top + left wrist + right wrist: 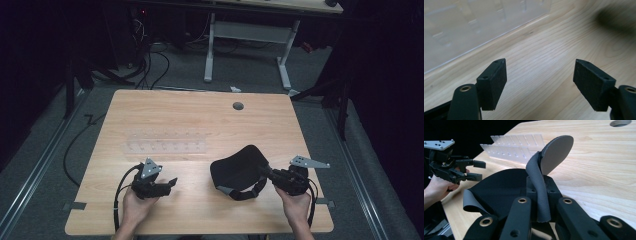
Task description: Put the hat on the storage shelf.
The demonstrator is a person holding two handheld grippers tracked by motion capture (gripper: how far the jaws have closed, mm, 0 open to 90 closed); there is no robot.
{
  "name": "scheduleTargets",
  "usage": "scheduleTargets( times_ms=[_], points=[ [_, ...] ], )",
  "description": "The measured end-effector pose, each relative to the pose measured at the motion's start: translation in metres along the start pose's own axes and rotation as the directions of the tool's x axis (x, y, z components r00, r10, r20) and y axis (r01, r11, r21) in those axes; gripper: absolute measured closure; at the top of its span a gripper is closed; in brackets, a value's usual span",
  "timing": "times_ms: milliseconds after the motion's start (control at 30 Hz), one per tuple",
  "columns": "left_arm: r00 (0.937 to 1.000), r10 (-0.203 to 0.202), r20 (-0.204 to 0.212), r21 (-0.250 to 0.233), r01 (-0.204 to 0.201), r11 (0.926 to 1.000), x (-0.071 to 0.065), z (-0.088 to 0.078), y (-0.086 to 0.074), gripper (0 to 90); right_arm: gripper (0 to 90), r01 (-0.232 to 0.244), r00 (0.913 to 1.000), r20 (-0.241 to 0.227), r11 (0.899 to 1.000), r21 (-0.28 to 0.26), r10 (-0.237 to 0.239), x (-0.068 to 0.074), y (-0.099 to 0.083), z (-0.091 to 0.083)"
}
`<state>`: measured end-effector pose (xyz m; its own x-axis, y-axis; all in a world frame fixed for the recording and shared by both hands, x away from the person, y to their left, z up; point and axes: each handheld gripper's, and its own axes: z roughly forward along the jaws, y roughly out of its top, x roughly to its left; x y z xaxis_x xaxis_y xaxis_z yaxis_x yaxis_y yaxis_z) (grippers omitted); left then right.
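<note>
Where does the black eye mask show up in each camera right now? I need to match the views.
High view: the black eye mask lies right of centre, at the right tool.
Left gripper view: a dark blur at the upper right, probably the mask.
Right gripper view: centre foreground, its strap clamped between the jaws.
Shared landmark: the clear plastic rack.

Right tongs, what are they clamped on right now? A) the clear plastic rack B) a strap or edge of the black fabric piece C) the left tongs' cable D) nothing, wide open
B. In the right gripper view the right tongs are shut on a grey strap edge of the black fabric piece, while the clear plastic rack lies apart, farther back on the table.
</note>
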<state>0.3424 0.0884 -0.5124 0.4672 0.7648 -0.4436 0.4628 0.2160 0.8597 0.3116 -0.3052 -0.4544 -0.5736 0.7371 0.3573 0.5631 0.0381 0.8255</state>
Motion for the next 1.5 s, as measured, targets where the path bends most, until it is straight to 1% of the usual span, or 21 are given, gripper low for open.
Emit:
scheduleTargets(
  times_ms=[100,167,300,400,433,567,667,767,833,867,967,1067,1133,1267,1367,1400,1500],
  points=[
    [0.9989,0.019,0.043,-0.005,-0.019,0.9998,-0.012,-0.002,0.004,27.4,85.6,-0.002,0.9999,-0.014,1.0,-0.001,0.002,0.005,0.003,0.001],
    [0.9968,0.035,0.071,-0.007,-0.035,0.9994,-0.021,-0.004,0.005,27.3,85.6,0.002,0.9997,-0.022,1.0,-0.001,-0.002,0.008,0.006,0.002],
    [0.99,0.065,0.126,-0.013,-0.064,0.9979,-0.037,-0.007,0.008,26.9,85.6,0.008,0.9992,-0.04,1.0,0.005,-0.007,0.014,0.011,0.007],
    [0.9846,0.074,0.159,-0.013,-0.072,0.9973,-0.045,-0.008,0.009,26.6,85.6,0.01,0.9989,-0.046,1.0,0.014,-0.009,0.019,0.014,0.011],
    [0.9831,0.075,0.167,-0.005,-0.075,0.9972,-0.048,-0.007,0.008,26.5,85.6,0.013,0.9988,-0.047,1.0,0.017,-0.013,0.02,0.015,0.012],
    [0.9796,0.088,0.181,0.02,-0.093,0.9955,-0.053,-0.005,0.005,25.5,85.5,0.014,0.9981,-0.06,1.0,0.025,-0.012,0.024,0.015,0.016],
    [0.9779,0.082,0.193,0.026,-0.088,0.9958,-0.058,-0.004,0.001,25.1,85.5,0.009,0.9975,-0.071,0.999,0.034,-0.006,0.026,0.014,0.02],
    [0.9746,0.066,0.214,0.034,-0.075,0.9966,-0.063,-0.004,-0.001,24.7,85.5,0.021,0.9968,-0.078,0.999,0.043,-0.018,0.029,0.014,0.023],
    [0.9727,0.065,0.223,0.032,-0.074,0.9967,-0.065,-0.004,-0.001,24.7,85.5,0.021,0.9962,-0.085,0.998,0.052,-0.017,0.031,0.014,0.025],
    [0.9714,0.058,0.23,0.032,-0.067,0.9972,-0.066,-0.004,-0.001,24.7,85.5,0.021,0.9959,-0.089,0.998,0.055,-0.016,0.032,0.015,0.026],
    [0.9689,0.065,0.239,0.024,-0.072,0.9971,-0.069,-0.005,-0.001,25.1,85.5,0.035,0.9955,-0.09,0.997,0.07,-0.029,0.037,0.017,0.03],
    [0.9683,0.068,0.24,0.025,-0.076,0.9968,-0.07,-0.005,-0.001,25.6,85.5,0.047,0.995,-0.091,0.996,0.076,-0.04,0.043,0.021,0.033],
    [0.9691,0.075,0.235,0.021,-0.082,0.9964,-0.07,-0.006,-0.001,26.0,85.5,0.055,0.9944,-0.094,0.995,0.079,-0.047,0.045,0.023,0.035],
    [0.9692,0.077,0.234,0.017,-0.083,0.9964,-0.07,-0.008,0.0,26.6,85.5,0.063,0.9938,-0.097,0.994,0.085,-0.055,0.048,0.025,0.036],
    [0.9674,0.095,0.235,0.009,-0.1,0.995,-0.072,-0.008,0.001,27.1,85.4,0.057,0.9941,-0.098,0.993,0.103,-0.047,0.049,0.027,0.036],
    [0.9669,0.105,0.232,0.008,-0.11,0.9939,-0.073,-0.008,0.0,27.1,85.4,0.061,0.9939,-0.097,0.993,0.104,-0.051,0.049,0.027,0.036],
    [0.9671,0.112,0.228,0.009,-0.117,0.993,-0.074,-0.007,0.0,27.8,85.4,0.066,0.9939,-0.095,0.992,0.106,-0.056,0.052,0.028,0.035]
  ],
)
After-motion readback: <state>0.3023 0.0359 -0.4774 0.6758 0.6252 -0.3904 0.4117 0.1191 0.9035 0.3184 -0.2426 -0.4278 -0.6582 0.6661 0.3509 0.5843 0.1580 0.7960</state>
